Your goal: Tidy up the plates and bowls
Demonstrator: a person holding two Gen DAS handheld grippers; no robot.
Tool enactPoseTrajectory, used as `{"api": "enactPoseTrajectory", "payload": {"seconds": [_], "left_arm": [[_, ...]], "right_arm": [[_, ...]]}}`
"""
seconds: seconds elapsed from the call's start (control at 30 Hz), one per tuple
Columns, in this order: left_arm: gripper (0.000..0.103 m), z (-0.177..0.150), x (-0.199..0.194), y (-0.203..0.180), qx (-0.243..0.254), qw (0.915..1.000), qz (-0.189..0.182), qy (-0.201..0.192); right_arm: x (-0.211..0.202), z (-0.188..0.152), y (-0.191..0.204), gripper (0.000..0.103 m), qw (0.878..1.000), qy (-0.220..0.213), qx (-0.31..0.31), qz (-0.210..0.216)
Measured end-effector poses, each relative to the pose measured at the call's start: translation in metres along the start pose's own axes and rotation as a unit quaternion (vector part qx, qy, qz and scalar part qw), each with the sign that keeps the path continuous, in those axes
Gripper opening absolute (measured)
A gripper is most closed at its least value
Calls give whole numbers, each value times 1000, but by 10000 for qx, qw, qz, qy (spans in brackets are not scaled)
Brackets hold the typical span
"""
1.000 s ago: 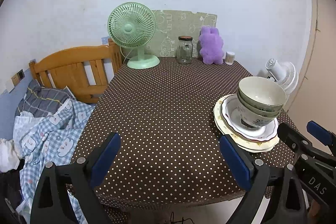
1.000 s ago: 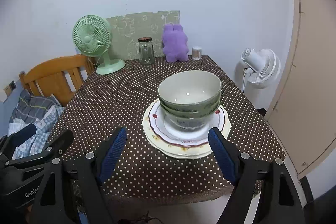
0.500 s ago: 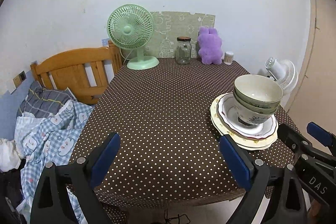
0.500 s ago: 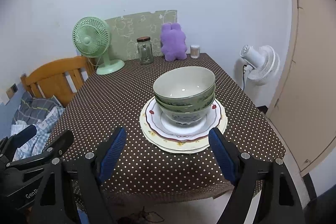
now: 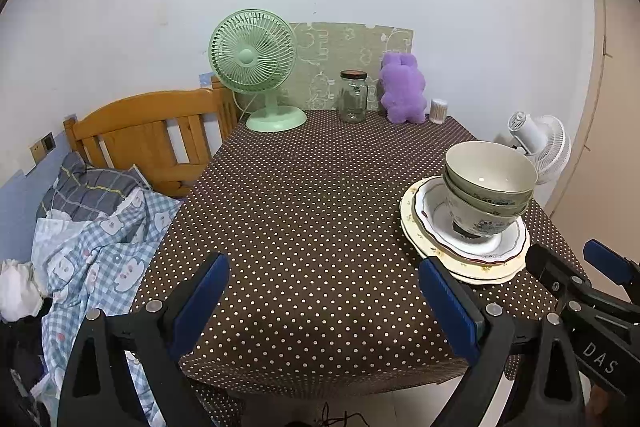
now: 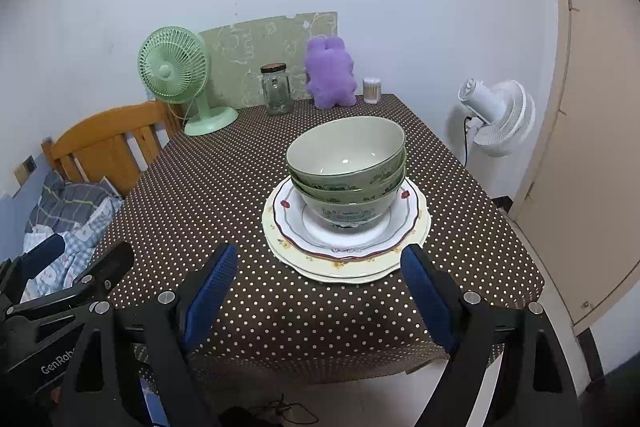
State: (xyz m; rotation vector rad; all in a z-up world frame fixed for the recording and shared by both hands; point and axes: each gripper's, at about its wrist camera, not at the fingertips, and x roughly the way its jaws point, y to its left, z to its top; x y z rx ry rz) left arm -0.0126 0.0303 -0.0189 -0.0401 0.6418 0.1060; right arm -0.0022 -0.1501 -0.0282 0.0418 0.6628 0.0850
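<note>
Fingers of my right gripper [image 6: 316, 291] have just been opening, nothing between them; left gripper [image 5: 324, 301] also spread and empty. Compared with 1 second ago the stack sits a little farther ahead of the right fingers, so I judge stacking done. 3 green bowls [image 6: 347, 163] nest on 2 plates [image 6: 348, 259], just beyond the right fingertips, right of the left ones

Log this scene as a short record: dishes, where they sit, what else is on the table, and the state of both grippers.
dishes: stacked bowls nested upright on stacked plates
location: near right part of the table
back row: green fan, glass jar, purple plush, toothpick holder
left gripper: open, empty, short of the table's near edge
right gripper: open, empty, facing the plates, jaws just opening wider
</note>
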Motion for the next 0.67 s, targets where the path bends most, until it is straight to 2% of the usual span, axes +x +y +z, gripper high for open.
{"api": "enactPoseTrajectory", "payload": {"seconds": [0.67], "left_arm": [[98,0,-1,-10,82,9999,-61,60]], "right_arm": [[-2,-4,-9,86,9998,97,103,-107]]}}
